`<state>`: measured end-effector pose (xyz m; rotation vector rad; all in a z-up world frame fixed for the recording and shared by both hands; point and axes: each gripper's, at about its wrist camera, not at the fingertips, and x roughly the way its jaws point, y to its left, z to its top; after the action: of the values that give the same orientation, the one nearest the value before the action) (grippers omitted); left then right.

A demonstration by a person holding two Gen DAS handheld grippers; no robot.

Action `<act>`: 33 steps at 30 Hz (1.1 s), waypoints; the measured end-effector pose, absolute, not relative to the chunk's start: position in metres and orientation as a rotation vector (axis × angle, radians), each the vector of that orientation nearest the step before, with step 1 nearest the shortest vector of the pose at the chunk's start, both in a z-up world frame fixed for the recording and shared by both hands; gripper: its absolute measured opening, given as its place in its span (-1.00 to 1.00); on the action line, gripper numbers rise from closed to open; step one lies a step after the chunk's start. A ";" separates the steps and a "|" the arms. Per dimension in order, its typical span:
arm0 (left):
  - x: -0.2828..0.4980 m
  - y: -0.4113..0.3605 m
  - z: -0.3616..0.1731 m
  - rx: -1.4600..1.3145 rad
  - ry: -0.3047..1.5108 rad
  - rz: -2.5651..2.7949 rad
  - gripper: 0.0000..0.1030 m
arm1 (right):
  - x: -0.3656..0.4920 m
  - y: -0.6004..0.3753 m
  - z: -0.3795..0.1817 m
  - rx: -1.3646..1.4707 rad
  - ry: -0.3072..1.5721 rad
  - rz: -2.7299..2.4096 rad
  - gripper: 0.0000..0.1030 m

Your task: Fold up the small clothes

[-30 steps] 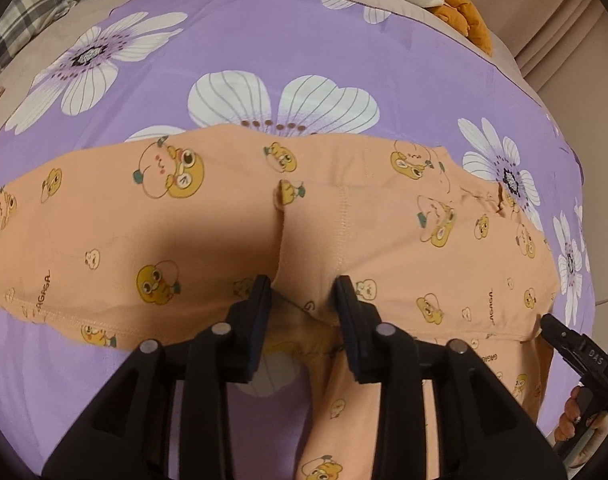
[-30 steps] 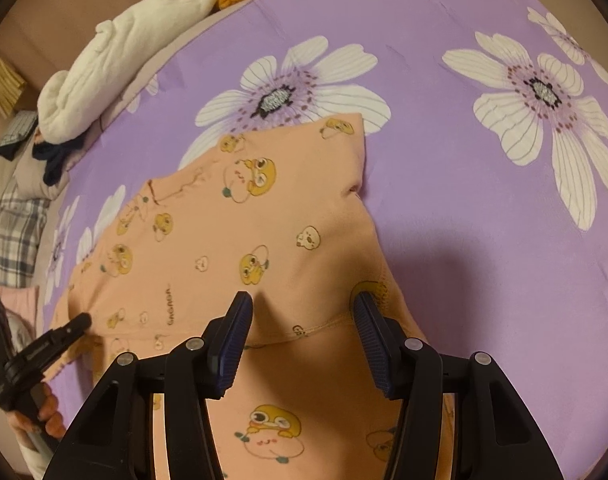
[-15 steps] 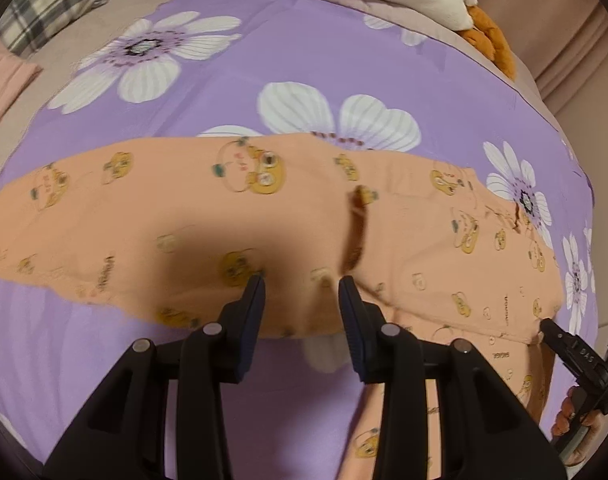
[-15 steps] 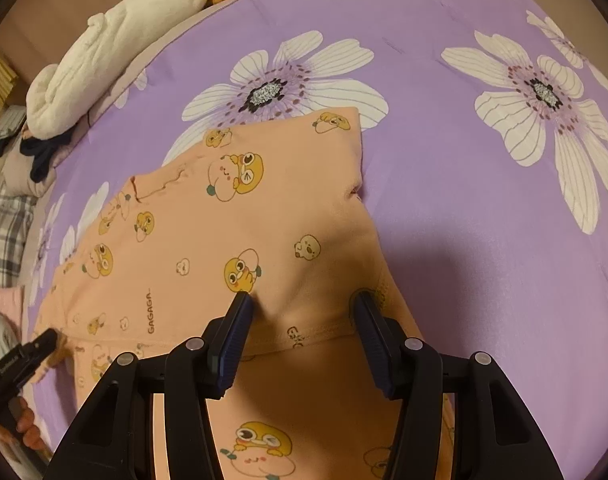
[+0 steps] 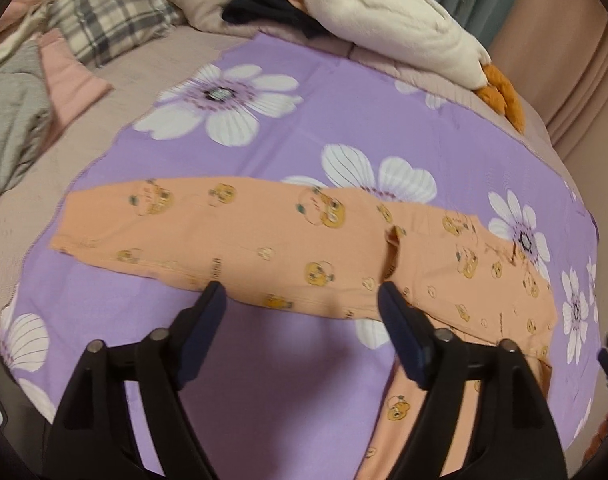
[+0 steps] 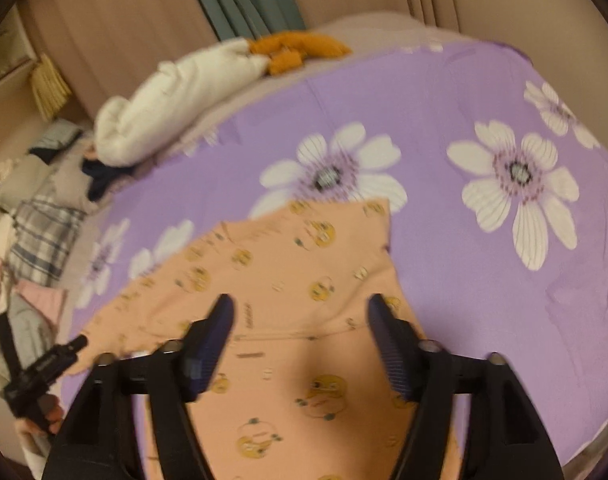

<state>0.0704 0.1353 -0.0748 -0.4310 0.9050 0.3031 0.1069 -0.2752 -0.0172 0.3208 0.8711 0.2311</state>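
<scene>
A pair of small orange trousers [image 5: 288,248] with yellow cartoon prints lies flat on a purple flowered sheet [image 5: 344,120]. One leg stretches to the left, the other runs down toward the bottom right. My left gripper [image 5: 302,320] is open and empty, raised above the near edge of the left leg. In the right wrist view the same trousers [image 6: 304,280] lie spread on the sheet [image 6: 484,280]. My right gripper [image 6: 300,328] is open and empty, above the waist area. The left gripper [image 6: 48,368] shows at the lower left of that view.
A white plush blanket [image 5: 404,32] and an orange plush toy [image 5: 500,96] lie at the far edge of the bed. A plaid pillow [image 5: 108,16], grey clothes [image 5: 8,120] and a pink garment [image 5: 72,80] lie at the left. Curtains [image 6: 240,0] hang behind.
Both grippers have opened wider and pulled up and back from the trousers. The left gripper has let go of the crotch fabric, and the left leg now lies stretched out flat.
</scene>
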 end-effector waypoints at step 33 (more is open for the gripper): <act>0.034 0.312 -0.147 -0.747 0.791 0.855 -0.50 | 0.092 -0.225 -0.013 0.203 0.843 0.185 0.56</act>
<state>0.0337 0.3119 -0.1465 -0.7470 0.7906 0.8545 0.0922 -0.2253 -0.0129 0.2035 0.8430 0.1850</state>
